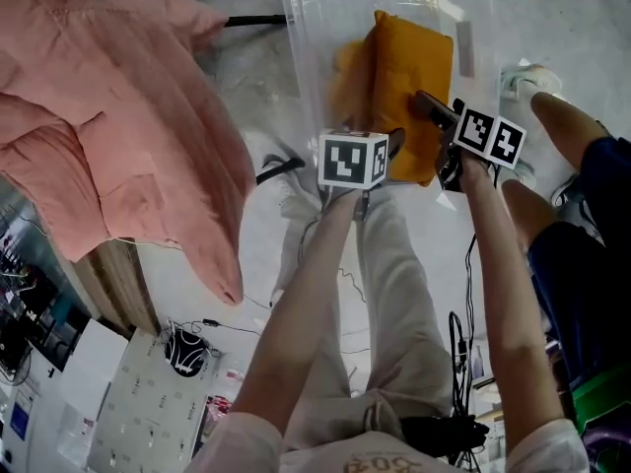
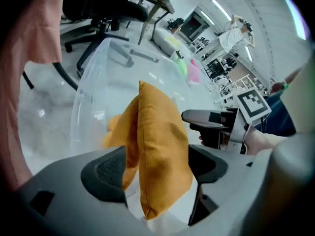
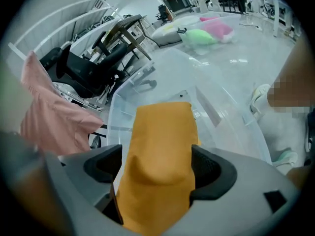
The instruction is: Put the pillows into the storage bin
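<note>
Two tongs share one orange pillow [image 1: 412, 77]. The left tongs [image 2: 158, 167] are clenched on its near corner, pads against the cloth on both sides. The right tongs [image 3: 156, 167] are clamped across its near edge, and the stuffing bulges between the pads. The pillow stands on edge and slopes away from the person into the open mouth of the clear storage bin [image 1: 314, 57], which sits on the pale floor. Whether its far end rests on the bin's bottom cannot be made out. A second orange pillow [image 1: 347, 69] lies inside the bin, just left of the held one.

Left of the bin, a pink quilt [image 1: 108, 116] hangs over a wooden-sided piece of furniture [image 1: 110, 274]. At the right stands another person — a bare leg and a white shoe [image 1: 525, 79] near the bin's right side. Farther off on the floor lie a green plush toy [image 3: 199, 36] and a pink plush toy [image 3: 219, 28], and a black office chair [image 3: 93, 65] stands beyond the bin.
</note>
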{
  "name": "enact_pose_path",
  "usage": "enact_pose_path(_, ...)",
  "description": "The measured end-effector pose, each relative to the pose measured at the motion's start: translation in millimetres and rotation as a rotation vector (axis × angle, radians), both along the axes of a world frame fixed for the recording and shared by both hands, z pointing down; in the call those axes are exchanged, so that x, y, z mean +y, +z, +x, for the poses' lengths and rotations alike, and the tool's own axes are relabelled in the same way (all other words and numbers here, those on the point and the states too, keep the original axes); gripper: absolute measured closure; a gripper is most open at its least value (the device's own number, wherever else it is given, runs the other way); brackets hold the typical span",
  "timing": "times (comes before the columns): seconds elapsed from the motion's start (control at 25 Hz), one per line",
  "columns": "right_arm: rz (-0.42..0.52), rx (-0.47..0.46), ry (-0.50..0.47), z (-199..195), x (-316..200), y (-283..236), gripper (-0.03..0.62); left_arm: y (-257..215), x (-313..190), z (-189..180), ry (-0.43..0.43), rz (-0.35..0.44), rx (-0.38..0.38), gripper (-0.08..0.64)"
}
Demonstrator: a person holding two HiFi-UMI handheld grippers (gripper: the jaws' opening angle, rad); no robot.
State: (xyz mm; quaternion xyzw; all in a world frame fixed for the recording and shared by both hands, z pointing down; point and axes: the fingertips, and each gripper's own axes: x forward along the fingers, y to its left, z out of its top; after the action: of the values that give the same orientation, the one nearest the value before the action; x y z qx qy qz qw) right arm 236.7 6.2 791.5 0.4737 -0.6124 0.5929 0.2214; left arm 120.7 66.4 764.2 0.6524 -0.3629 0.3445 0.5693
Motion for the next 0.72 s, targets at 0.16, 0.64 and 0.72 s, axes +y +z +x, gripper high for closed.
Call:
enact_pose_path(0.16, 0.047, 0.008, -0.001, -12.9, 0.8, -37.8, 0.152, -40.5, -13.4, -13.0, 0.051, 0.104, -0.001, 0.204)
enact_pose_path(0.64, 0.298, -0.049, -0.081, -80.9, -20.4, -185.2, 0.408, -174.2, -61.6, -68.5, -0.069, 0.335, -0.01, 0.401)
enact_pose_path(0.72, 0.326, -0.057, -0.06, -85.2, -20.8, -205.2, 0.467, -193.3, -64.9, -76.5, -0.09, 0.366, -0.015, 0.479)
